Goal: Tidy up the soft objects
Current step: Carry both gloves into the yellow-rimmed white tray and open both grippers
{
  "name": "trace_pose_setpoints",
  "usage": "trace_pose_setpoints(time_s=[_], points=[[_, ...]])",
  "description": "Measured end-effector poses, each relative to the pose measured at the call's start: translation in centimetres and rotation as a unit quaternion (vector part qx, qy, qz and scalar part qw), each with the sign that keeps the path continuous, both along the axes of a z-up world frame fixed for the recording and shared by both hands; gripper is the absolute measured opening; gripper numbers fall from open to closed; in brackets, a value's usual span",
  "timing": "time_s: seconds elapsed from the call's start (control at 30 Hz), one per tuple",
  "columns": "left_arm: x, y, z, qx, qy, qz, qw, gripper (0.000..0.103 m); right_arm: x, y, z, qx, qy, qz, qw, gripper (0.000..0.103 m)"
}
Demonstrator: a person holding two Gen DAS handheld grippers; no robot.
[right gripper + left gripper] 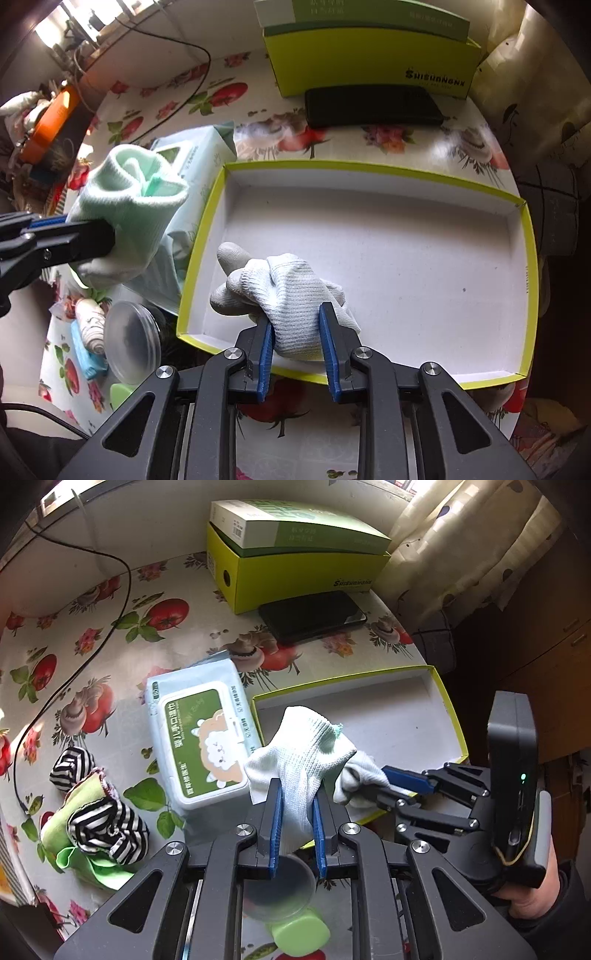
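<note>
My left gripper [297, 805] is shut on the cuff end of a white knit glove [310, 753] with a mint cuff, held above the table at the left edge of the shallow yellow-rimmed box lid [448, 716]. My right gripper [296, 334] is shut on the finger end of the glove [291, 291], over the lid's [207, 236] near left corner. The right gripper also shows in the left wrist view [384, 779]. The left gripper shows in the right wrist view [88, 236], holding the cuff [136, 192]. Two striped socks [107, 827] lie on a green cloth [85, 849].
A wet-wipes pack [199, 738] lies left of the lid. A yellow-green box [295, 568] with a carton on it and a black case [314, 616] stand at the back. A clear lid [133, 343] and green bottle [299, 934] lie near me. A black cable [74, 657] crosses the table.
</note>
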State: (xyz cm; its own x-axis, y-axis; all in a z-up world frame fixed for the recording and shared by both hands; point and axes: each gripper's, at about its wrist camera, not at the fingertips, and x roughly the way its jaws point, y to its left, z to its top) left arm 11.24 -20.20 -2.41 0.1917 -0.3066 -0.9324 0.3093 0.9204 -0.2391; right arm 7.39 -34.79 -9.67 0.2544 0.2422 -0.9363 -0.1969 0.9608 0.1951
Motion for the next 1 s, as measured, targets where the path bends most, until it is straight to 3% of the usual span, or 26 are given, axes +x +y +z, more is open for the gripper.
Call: trace_pose_setpoints(time_s=[0.3,0.6,1.0], points=[[-0.1,-2.0,-2.1,-0.004,0.026,-0.025,0.9994,0.016,-2.9,-0.9,-0.4,0.023,0.037,0.015,0.999,0.023],[0.3,-3.6,-4.2,0.013,0.043,-0.044,0.998,0.016,-2.2,-2.1,1.3,0.038,0.013,-0.019,0.999,0.025],[0.2,-2.8,-3.4,-0.008,0.048,-0.03,0.9983,0.027,-3.0,-0.5,1.6,0.051,0.023,0.0,0.998,0.04]])
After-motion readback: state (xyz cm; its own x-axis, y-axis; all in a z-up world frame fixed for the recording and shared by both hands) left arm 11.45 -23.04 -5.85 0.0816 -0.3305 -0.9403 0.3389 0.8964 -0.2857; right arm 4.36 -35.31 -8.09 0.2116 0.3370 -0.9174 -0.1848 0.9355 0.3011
